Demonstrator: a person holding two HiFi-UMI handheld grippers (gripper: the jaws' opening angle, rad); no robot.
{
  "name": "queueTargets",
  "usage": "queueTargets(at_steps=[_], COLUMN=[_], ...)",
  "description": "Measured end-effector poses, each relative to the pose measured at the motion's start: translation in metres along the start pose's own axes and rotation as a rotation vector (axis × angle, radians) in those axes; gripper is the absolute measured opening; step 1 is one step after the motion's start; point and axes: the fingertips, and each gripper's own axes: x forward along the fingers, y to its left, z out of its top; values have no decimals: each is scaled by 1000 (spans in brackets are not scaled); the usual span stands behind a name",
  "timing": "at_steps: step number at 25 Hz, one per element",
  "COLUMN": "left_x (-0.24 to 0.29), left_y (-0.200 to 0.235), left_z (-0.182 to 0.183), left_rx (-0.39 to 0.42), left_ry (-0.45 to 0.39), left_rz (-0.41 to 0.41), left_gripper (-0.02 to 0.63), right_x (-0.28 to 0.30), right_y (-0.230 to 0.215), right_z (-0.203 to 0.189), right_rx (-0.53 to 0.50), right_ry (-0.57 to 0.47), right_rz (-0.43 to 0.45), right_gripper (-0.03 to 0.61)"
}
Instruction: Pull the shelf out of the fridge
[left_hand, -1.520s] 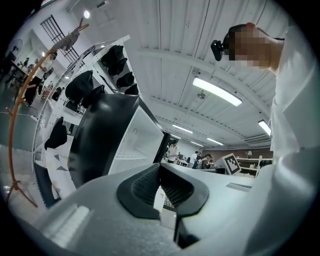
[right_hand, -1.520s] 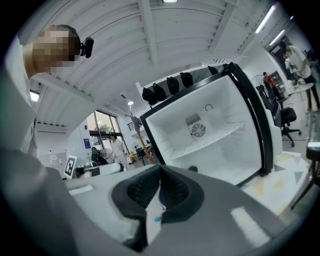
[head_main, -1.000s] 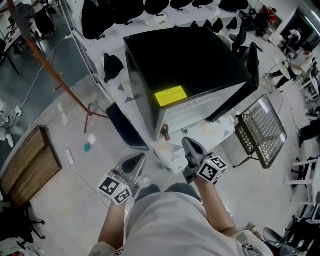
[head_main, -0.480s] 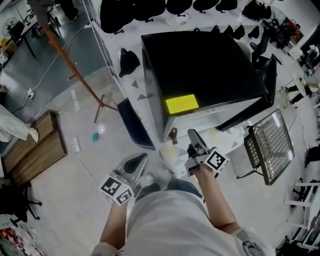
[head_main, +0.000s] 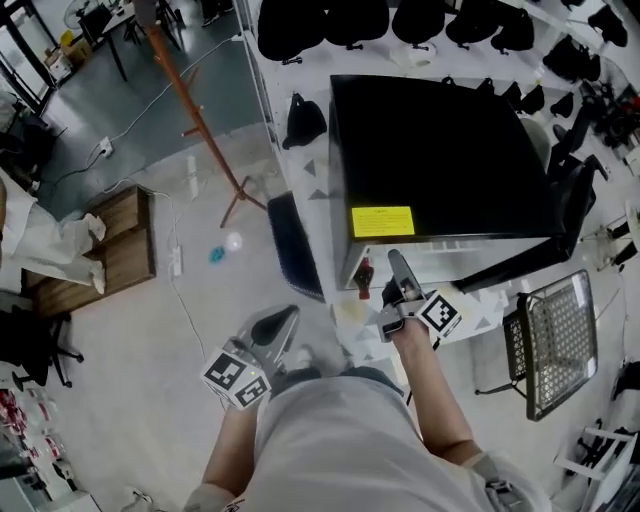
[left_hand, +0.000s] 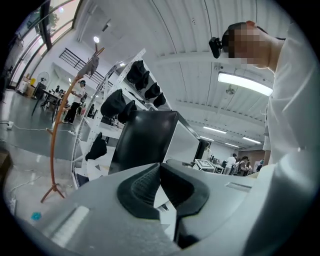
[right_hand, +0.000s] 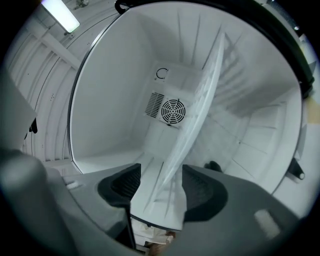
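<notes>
The black fridge stands open in front of me, a yellow label on its top front edge. My right gripper reaches into its opening. In the right gripper view the white interior with a round fan fills the frame, and the clear shelf runs edge-on from the back wall to the jaws. The right gripper is opening; the shelf's white front edge lies between the pads, which stand apart from it. My left gripper hangs low near my body, away from the fridge, and the left gripper is shut on nothing.
A wire mesh rack stands on the floor to the right. The fridge door swings out toward it. A dark panel leans at the fridge's left side. An orange coat stand and a wooden crate are further left.
The right gripper has moved forward from in front of the fridge into its opening. The head view has swung, so the fridge now sits further right. The left gripper has hardly moved.
</notes>
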Motion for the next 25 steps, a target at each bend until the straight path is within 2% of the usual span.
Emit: queueTargets(at_steps=[7, 16, 25], left_x=[-4, -11, -19], left_y=[-7, -17, -22], left_z=[1, -4, -10], left_rx=[-3, 2, -8], left_ry=[-22, -46, -64], left_rz=[95, 190, 244], left_gripper=[8, 8, 8], right_x=[26, 47, 64], right_y=[-10, -23, -32], right_z=[12, 31, 46], right_rx=[67, 223, 307], right_ry=[17, -58, -100], right_rz=[30, 86, 99], right_gripper=[252, 252, 252])
